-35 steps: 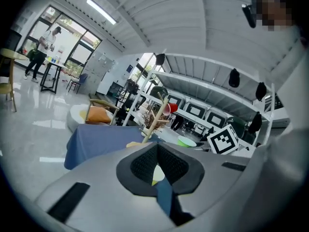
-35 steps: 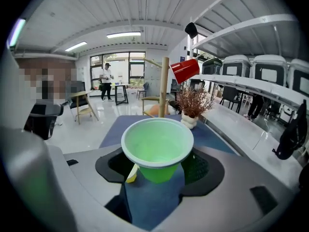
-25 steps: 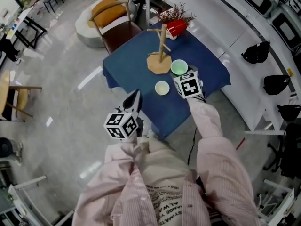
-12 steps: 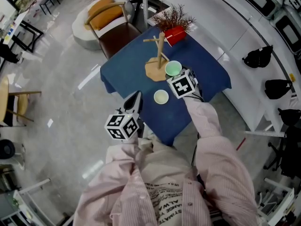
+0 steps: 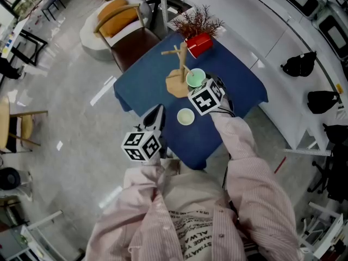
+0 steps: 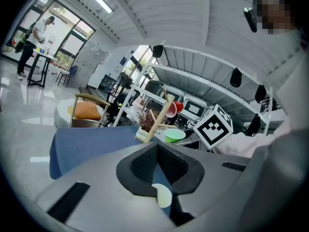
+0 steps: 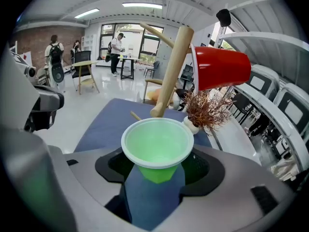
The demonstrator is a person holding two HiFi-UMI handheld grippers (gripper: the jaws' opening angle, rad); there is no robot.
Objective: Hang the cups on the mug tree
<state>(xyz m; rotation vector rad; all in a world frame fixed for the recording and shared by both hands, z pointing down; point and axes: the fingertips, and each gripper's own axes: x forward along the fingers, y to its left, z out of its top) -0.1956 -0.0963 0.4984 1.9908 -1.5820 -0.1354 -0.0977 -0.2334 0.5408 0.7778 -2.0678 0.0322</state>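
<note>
A blue table (image 5: 141, 86) stands on a glossy grey floor, with a chair at its 11 o'clock corner. From the head view, the mug tree (image 5: 179, 69) rises near the table's middle, and a red cup (image 5: 198, 43) is capped mouth-down over a peg at the tree's 1 o'clock. The green cup (image 5: 196, 78) is in the air at the tree's 4 o'clock, carried by the right gripper (image 5: 205, 85). A pale cup (image 5: 185, 116) sits on the cloth at the green cup's 7 o'clock, and the left gripper (image 5: 155, 117) hangs at the table's near edge. The left gripper view shows its jaws drawn together at the tips with nothing between them. In the right gripper view the jaws clamp the green cup's tapered body just under the rim, mouth toward the tree at 12 o'clock. We judge this cup to be thin plastic: light, smooth and easily crushed. We see no handle, so we would hold it low on the wall and tip its mouth over a free peg.
</note>
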